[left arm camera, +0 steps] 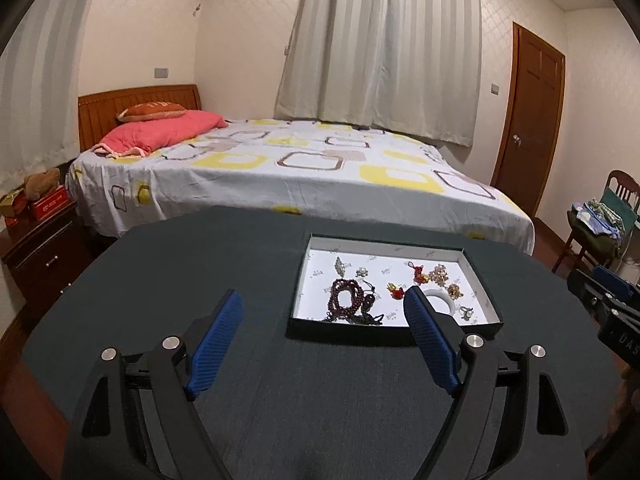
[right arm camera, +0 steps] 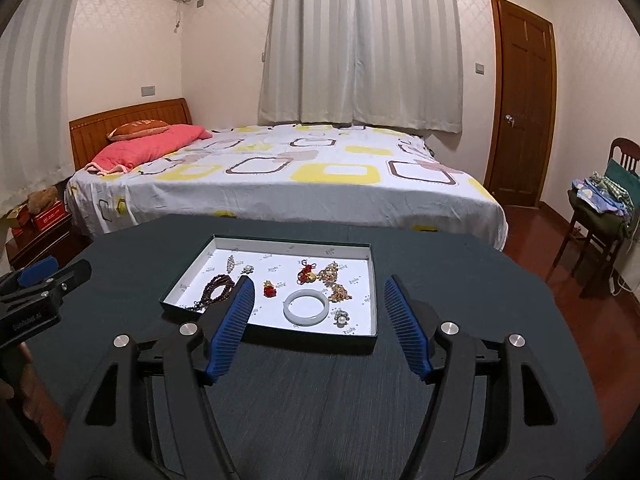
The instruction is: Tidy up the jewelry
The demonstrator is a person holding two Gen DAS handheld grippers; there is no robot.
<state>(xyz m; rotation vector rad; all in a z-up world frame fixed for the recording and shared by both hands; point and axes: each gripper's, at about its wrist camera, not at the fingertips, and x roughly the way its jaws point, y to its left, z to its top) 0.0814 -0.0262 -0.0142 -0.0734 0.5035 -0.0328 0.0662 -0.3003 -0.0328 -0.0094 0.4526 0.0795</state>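
Right wrist view puts the tray [right arm camera: 362, 334] dead ahead of you at 12 o'clock, lying flat on the dark table [right arm camera: 320, 400], its long axis running 9 to 3 across your view. Its white floor holds all the jewelry. The white bangle [right arm camera: 306, 307] lies flat near the front wall. The pearl brooch [right arm camera: 341, 317] sits just beside it at 3 o'clock, and the small red charm [right arm camera: 270, 289] at 10 o'clock of it. The dark bead bracelet [right arm camera: 218, 288] is coiled toward the tray's 9 o'clock end, partly hidden by your left finger pad [right arm camera: 234, 328]. The gold bead cluster [right arm camera: 340, 293] and the red knot charm [right arm camera: 307, 273] lie toward 1 o'clock of the bangle.

Your right gripper [right arm camera: 320, 292] hovers short of the tray's front wall, fingers spread wide with nothing between them. Your left gripper [left arm camera: 324, 308] is likewise wide apart and holds nothing; in the left wrist view the tray [left arm camera: 482, 292] sits at 1 o'clock, and that gripper's right finger pad [left arm camera: 430, 344] covers part of the bangle [left arm camera: 442, 300].

Beyond the table, at 12 o'clock, stands the bed [right arm camera: 280, 184] with a pink pillow [right arm camera: 148, 148] at its 9 o'clock end. Curtains [right arm camera: 360, 40] hang behind it. A brown door [right arm camera: 520, 100] is at 2 o'clock and a chair [right arm camera: 604, 208] at 3 o'clock.
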